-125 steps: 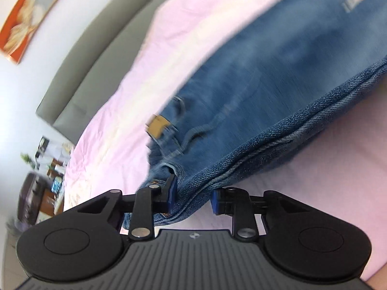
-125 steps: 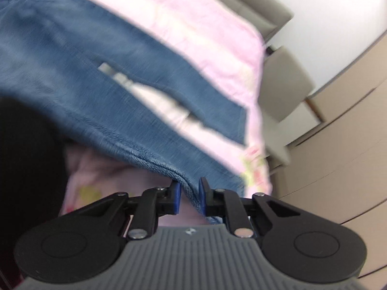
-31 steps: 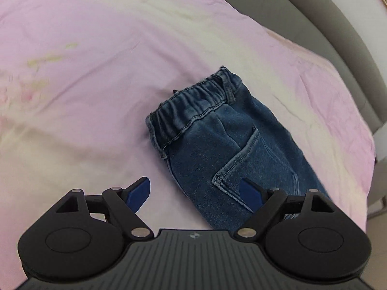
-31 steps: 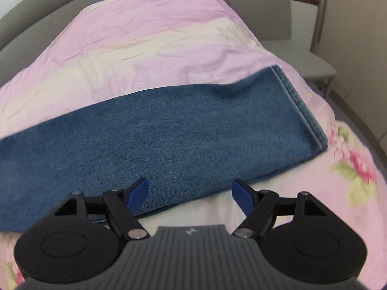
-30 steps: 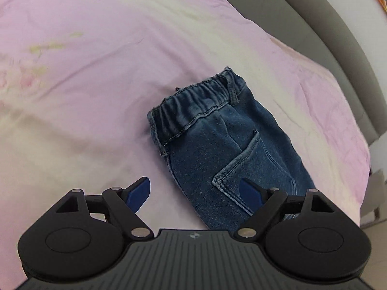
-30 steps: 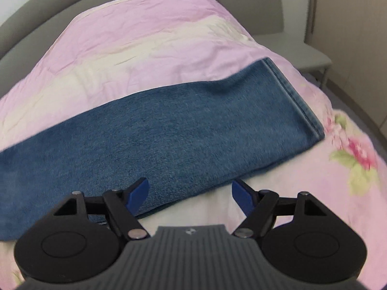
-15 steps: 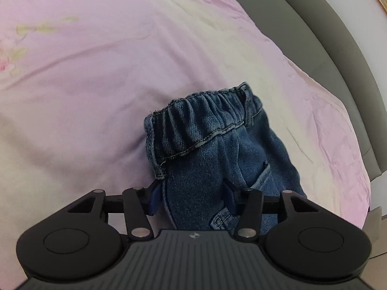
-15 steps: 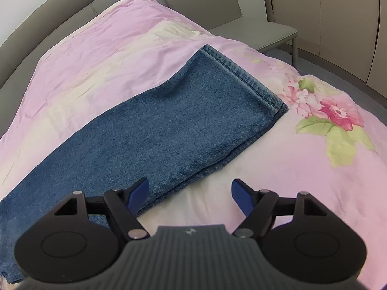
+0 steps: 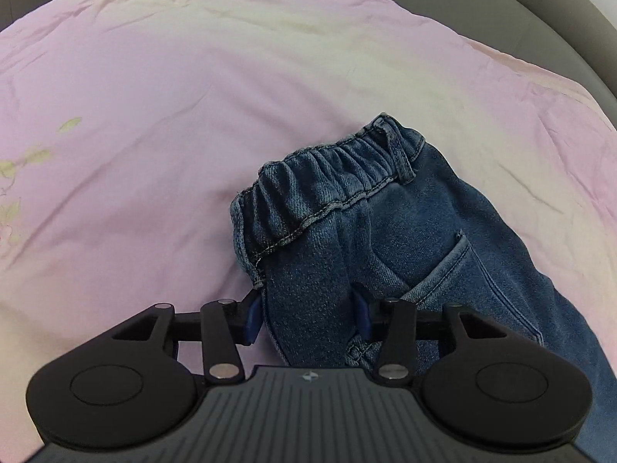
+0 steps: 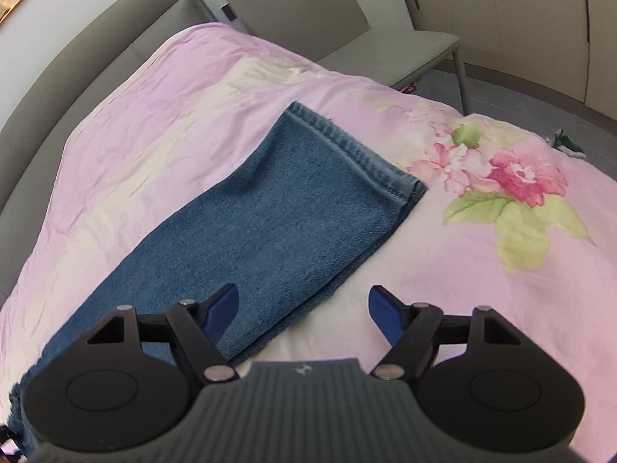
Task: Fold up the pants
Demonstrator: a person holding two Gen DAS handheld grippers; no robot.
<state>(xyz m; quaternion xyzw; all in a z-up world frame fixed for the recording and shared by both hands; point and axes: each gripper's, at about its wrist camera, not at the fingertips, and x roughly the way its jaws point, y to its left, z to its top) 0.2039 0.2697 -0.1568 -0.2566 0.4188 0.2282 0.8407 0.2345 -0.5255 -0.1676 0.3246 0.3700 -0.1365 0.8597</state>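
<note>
Both views bright, even, soft daylight-like light; source not visible. No glare. Pink bedspread (image 9: 162,123) slightly washed out at pale cream patches. Shadows faint: soft dark edge beneath jeans (image 10: 277,208) hem and along near fold. Strong fisheye bending, corners vignetted black, headboard (image 10: 77,58) curved. Focus sharp on denim weave and elastic waistband (image 9: 327,177); extreme edges slightly soft.

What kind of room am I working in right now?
Most likely a bedroom: the jeans lie on a pink floral bedspread, backed by a padded grey headboard, with a grey chair beside the bed.
</note>
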